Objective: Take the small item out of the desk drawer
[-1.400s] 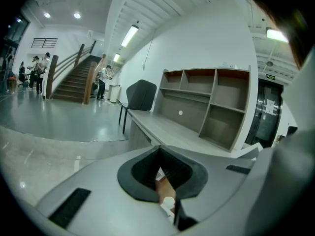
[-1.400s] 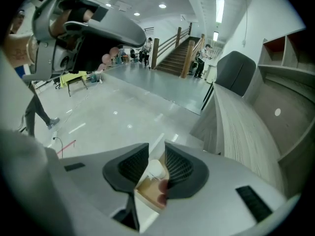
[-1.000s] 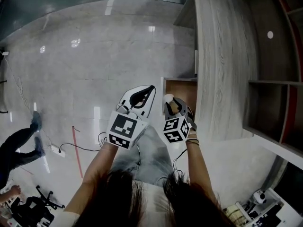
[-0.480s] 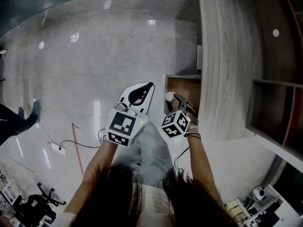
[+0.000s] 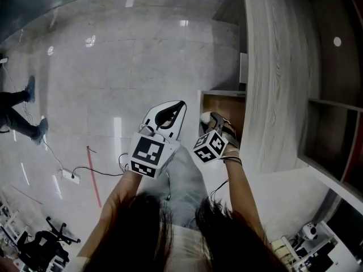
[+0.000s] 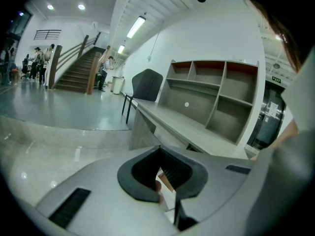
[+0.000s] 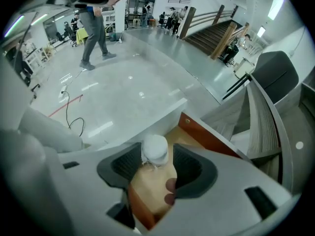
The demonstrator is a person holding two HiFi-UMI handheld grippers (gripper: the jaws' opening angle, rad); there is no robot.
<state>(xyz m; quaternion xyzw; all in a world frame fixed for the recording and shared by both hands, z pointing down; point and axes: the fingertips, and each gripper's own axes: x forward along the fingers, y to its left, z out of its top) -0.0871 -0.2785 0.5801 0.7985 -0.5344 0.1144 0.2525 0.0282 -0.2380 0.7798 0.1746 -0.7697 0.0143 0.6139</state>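
Small white item, seemingly soft and light, lay at the open drawer's front between the right claw's opening jaws, unpressed. Grip its middle gently. Left claw together, empty.

The open drawer sticks out of the table toward 9 o'clock, over the floor. The small item is at the drawer's front edge, between the opening jaws of the right tool. The left tool is beside it at 9 o'clock.
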